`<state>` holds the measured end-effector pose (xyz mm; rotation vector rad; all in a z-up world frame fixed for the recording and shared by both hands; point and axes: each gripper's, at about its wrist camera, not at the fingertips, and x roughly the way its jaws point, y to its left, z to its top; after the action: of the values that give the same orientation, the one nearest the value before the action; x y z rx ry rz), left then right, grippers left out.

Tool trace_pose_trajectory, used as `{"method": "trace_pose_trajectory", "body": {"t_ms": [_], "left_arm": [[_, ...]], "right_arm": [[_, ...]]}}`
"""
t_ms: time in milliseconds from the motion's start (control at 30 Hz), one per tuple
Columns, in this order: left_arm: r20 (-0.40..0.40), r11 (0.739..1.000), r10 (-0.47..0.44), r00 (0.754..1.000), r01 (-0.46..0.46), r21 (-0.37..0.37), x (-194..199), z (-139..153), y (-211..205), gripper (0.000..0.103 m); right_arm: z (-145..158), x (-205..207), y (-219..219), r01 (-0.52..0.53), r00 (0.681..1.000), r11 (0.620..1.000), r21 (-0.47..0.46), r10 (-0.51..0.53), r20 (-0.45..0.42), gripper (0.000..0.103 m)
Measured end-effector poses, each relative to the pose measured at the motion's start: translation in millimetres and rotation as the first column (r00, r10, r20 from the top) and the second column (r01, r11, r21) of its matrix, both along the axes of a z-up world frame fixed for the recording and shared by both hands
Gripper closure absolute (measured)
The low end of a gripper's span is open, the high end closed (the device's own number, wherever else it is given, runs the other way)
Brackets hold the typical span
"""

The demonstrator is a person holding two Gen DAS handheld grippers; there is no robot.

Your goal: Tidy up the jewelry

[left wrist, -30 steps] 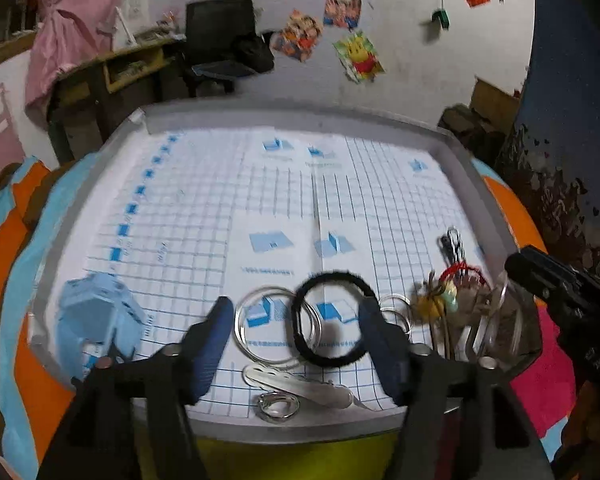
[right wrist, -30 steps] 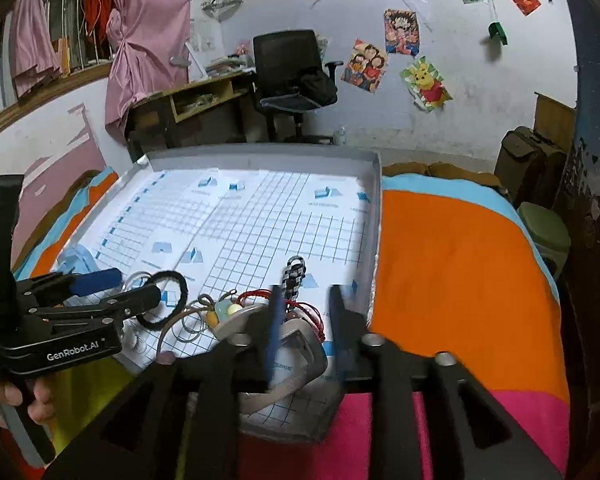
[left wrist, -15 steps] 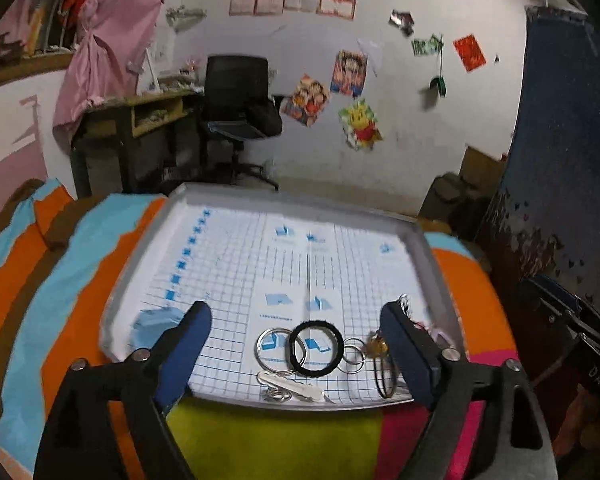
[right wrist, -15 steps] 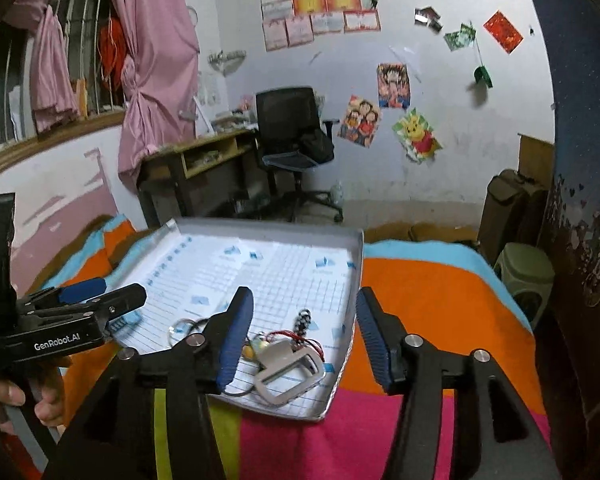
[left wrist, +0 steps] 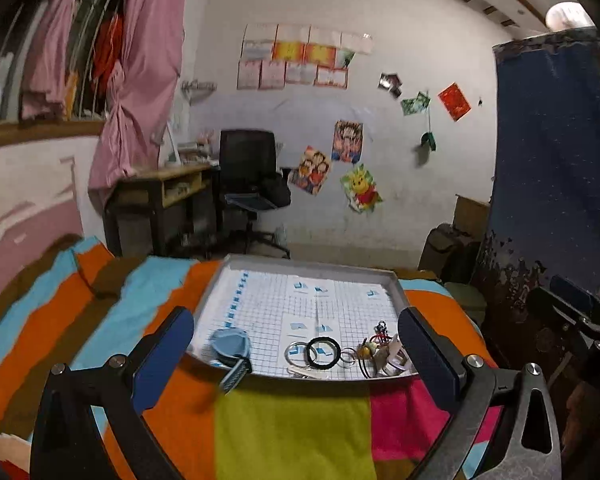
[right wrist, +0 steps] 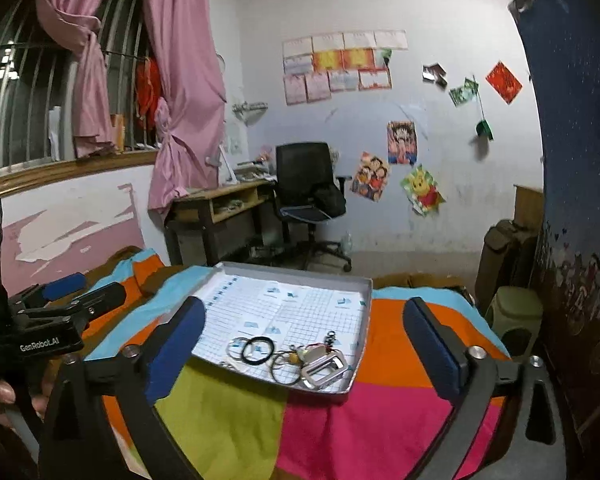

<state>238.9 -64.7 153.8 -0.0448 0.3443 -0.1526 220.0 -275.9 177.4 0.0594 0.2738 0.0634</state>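
**Grey tray, both grippers spread and empty**

Grey metal tray [left wrist: 396, 285] lined with gridded paper is our landmark on the striped blanket [left wrist: 292, 428]. Along its near edge we see a black elastic ring [left wrist: 322, 358], silver rings [left wrist: 296, 354], a silver buckle [right wrist: 323, 367]. Our left gripper [left wrist: 296, 354] and right gripper [right wrist: 304, 340] hang before it, jaws wide, holding nothing.

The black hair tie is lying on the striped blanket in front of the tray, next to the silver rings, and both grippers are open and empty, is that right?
Not quite. The black hair tie lies inside the tray, on its grid sheet, not on the blanket. The left wrist view shows it overlapping the silver rings. The rest holds: the left gripper and right gripper are open and empty.
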Motion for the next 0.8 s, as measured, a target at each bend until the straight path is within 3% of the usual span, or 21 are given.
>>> {"method": "trace_pose_trajectory", "body": {"t_ms": [400, 800], "left_arm": [[0.088, 0.999, 0.018, 0.996, -0.015, -0.042, -96, 22, 35, 0.000], [0.154, 0.998, 0.056, 0.986, -0.049, -0.046, -177, 3, 67, 0.000]], "right_arm": [[33, -104, 28, -0.020, 0.995, 1.000, 0.011, 0.019, 0.101, 0.001], [19, -195, 57, 0.010, 0.985, 0.999, 0.030, -0.015, 0.175, 0.001]]}}
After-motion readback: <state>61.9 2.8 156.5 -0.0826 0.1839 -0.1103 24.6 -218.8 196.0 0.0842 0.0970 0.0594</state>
